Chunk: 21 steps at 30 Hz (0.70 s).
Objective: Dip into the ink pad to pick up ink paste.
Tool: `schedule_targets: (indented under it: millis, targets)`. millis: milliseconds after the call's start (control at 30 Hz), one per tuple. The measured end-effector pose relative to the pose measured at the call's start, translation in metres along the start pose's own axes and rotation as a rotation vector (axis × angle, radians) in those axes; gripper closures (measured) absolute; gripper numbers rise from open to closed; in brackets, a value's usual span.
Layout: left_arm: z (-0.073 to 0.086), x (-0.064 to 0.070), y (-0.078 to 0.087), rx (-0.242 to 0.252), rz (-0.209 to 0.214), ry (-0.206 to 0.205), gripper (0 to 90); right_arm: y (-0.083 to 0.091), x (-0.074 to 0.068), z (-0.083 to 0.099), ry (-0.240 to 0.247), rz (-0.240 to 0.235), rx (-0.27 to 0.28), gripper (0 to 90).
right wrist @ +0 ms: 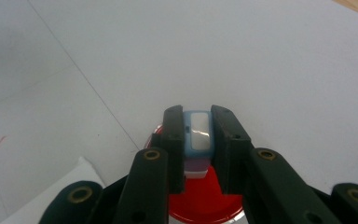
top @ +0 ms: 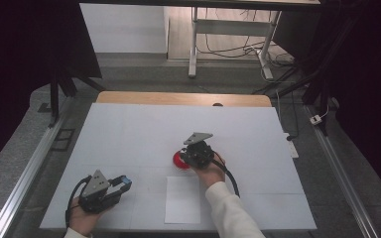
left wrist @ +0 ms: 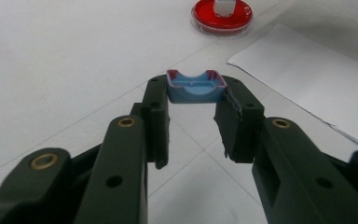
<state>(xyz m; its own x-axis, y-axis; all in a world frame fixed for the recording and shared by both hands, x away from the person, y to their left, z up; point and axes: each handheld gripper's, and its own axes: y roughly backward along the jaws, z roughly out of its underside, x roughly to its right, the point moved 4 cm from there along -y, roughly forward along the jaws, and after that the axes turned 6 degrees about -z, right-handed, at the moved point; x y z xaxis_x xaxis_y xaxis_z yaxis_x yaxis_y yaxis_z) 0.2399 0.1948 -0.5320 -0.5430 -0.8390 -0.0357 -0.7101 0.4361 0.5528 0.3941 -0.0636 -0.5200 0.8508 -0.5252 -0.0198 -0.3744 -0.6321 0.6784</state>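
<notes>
My left gripper (top: 124,182) rests near the table's front left, shut on a small blue cap (left wrist: 196,86) with a reddish rim, pinched between its tips (left wrist: 196,88). My right gripper (top: 186,154) hovers at the table's middle over a round red dish (top: 180,160). In the right gripper view its jaws (right wrist: 198,135) are shut on a light-blue stamp-like block (right wrist: 199,133) whose white base touches the red dish (right wrist: 205,203). The left gripper view shows the same red dish (left wrist: 222,17) far off with a white piece standing in it.
A white sheet of paper (top: 182,199) lies at the table's front centre, between the two hands. The white table cover (top: 129,134) spreads wide to the back and sides. Metal rails run along both sides of the table.
</notes>
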Motion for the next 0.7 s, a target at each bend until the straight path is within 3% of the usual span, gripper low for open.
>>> schedule_targets:
  millis: [467, 700]
  targets:
    - [0.0, -0.0001, -0.0001, 0.0, -0.001, 0.0, 65.0, -0.0001, 0.0008, 0.0, -0.005, -0.002, -0.005, 75.6]
    - [0.0002, -0.0005, -0.0002, -0.001, -0.001, 0.0, 65.1, 0.0025, 0.002, -0.0007, -0.011, -0.011, 0.025, 75.6]
